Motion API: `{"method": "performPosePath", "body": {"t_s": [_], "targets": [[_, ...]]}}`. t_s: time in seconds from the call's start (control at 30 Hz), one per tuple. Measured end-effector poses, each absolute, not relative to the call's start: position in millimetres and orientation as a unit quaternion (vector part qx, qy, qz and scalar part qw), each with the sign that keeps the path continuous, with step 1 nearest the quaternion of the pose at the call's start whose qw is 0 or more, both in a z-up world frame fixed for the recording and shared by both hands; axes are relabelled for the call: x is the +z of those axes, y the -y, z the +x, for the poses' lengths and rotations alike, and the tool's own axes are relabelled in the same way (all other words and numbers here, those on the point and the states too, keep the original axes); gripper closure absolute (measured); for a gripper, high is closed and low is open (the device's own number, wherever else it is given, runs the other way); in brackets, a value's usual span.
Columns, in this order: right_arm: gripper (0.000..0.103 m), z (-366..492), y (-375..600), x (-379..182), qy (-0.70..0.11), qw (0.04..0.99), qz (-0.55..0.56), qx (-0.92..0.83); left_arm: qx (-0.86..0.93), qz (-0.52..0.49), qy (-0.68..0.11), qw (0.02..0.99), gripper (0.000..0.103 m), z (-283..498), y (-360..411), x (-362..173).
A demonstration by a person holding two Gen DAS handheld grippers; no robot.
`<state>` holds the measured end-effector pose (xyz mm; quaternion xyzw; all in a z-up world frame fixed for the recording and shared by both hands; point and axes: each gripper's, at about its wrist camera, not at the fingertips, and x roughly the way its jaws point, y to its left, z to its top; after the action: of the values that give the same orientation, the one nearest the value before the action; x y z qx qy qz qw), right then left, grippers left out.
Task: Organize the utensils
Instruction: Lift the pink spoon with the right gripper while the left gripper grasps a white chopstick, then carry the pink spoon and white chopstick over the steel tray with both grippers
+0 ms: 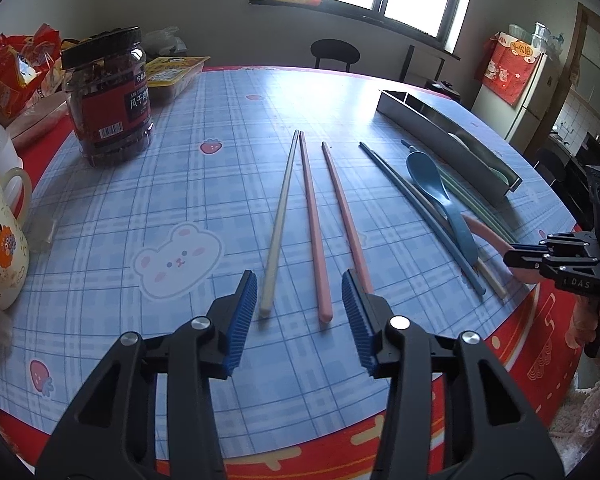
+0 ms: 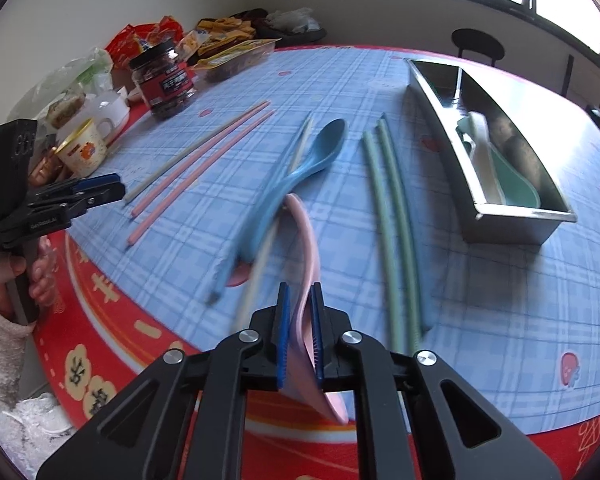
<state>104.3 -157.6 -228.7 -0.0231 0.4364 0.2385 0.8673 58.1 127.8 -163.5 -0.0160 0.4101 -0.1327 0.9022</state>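
Pink spoon pinched, chopsticks framed on the checked cloth

From our left wrist, the left gripper [image 1: 299, 300] stands half open around a cream chopstick [image 1: 279, 224] and a pink chopstick [image 1: 313, 224] (neither touched). From our right wrist, the right gripper [image 2: 300, 320] clamps the smooth, curved pink spoon [image 2: 306, 248], near the steel tray [image 2: 512, 228].

The jar [image 1: 108, 96] label reads "风干"; the right tool [image 1: 512, 258] reads "DAS".

Open tablecloth [image 1: 188, 168] lies between the jar [image 1: 108, 100] and the metal tray [image 2: 496, 152]. Cream and pink chopsticks [image 1: 312, 220] cross its middle; the blue spoon [image 2: 300, 168] and green chopsticks [image 2: 392, 216] crowd the approach beside the tray. Snack bags [image 2: 148, 40] and a mug [image 1: 0, 232] block the jar's side.
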Motion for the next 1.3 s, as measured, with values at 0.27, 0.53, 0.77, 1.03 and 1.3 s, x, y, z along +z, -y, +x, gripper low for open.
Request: {"method": "performPosePath", "body": {"t_s": [0.27, 0.53, 0.77, 1.03, 1.3], "targets": [[0.093, 112, 162, -231, -0.411, 0.883, -0.016, 0.227, -0.123, 0.036, -0.418, 0.899, 0.072, 82, -113, -161], [0.093, 110, 164, -232, -0.397, 0.891, -0.017, 0.220, -0.110, 0.064, -0.445, 0.887, 0.074, 132, -99, -170], [0.093, 112, 170, -232, -0.396, 0.891, -0.005, 0.223, -0.096, 0.089, -0.457, 0.880, 0.080, 162, -87, -182], [0.092, 115, 171, -233, -0.400, 0.887, 0.005, 0.230, -0.096, 0.088, -0.468, 0.874, 0.080, 174, -86, -182], [0.092, 115, 174, -234, -0.401, 0.885, 0.013, 0.236, -0.103, 0.095, -0.463, 0.875, 0.093, 154, -84, -182]]}}
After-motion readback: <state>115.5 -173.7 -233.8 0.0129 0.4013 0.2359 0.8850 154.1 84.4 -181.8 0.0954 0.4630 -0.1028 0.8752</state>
